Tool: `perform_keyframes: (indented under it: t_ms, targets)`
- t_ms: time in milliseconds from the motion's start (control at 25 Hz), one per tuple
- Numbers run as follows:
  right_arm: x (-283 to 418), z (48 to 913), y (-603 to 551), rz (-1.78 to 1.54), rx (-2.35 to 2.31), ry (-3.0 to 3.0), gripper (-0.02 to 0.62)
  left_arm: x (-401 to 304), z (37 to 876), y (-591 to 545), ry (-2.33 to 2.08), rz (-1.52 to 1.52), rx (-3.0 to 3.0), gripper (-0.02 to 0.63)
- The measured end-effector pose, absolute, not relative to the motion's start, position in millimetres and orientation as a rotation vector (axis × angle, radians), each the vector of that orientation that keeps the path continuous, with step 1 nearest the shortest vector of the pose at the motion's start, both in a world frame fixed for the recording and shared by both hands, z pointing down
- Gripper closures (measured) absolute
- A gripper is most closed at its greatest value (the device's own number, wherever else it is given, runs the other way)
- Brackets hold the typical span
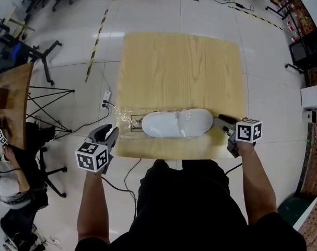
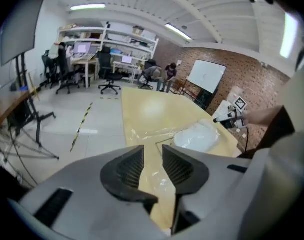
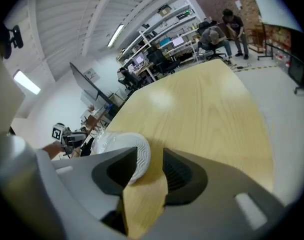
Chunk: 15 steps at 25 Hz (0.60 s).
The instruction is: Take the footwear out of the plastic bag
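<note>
A white shoe (image 1: 176, 123) lies on its side inside a clear plastic bag (image 1: 128, 123) near the front edge of the light wooden table (image 1: 182, 67). My left gripper (image 1: 112, 132) hovers by the table's front left corner, just off the bag's loose end. Its jaws stand open with nothing between them (image 2: 153, 154); the shoe (image 2: 197, 136) lies ahead to the right. My right gripper (image 1: 223, 120) is at the front right corner, aimed along the table at the shoe's end (image 3: 124, 151). Its jaws (image 3: 150, 156) are open and the pads touch nothing.
A second wooden desk (image 1: 12, 95) with a black stand and office chairs stands on the floor at the left. A cable and power strip (image 1: 106, 99) lie beside the table's left edge. Striped tape (image 1: 98, 35) marks the floor. People work at benches in the far background.
</note>
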State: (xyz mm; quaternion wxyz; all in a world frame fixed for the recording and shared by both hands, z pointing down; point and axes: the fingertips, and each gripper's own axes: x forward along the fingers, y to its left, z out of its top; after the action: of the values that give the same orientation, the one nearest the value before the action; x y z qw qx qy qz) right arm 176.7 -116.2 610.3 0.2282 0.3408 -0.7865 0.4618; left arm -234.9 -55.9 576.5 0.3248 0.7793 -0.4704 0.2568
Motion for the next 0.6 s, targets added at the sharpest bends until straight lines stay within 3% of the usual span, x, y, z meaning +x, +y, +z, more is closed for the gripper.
perform_keyframes:
  t_ms: [320, 600]
  targets:
    - [166.2, 631.6, -92.5, 1.587, 1.016, -2.098, 0.432, -118.4, 591.3, -68.9, -0.630, 1.475, 2.608, 0.492]
    - [153.4, 633.0, -93.4, 1.578, 1.076, -2.082, 0.436, -87.5, 614.5, -77.0, -0.408, 1.590, 2.539, 0.495]
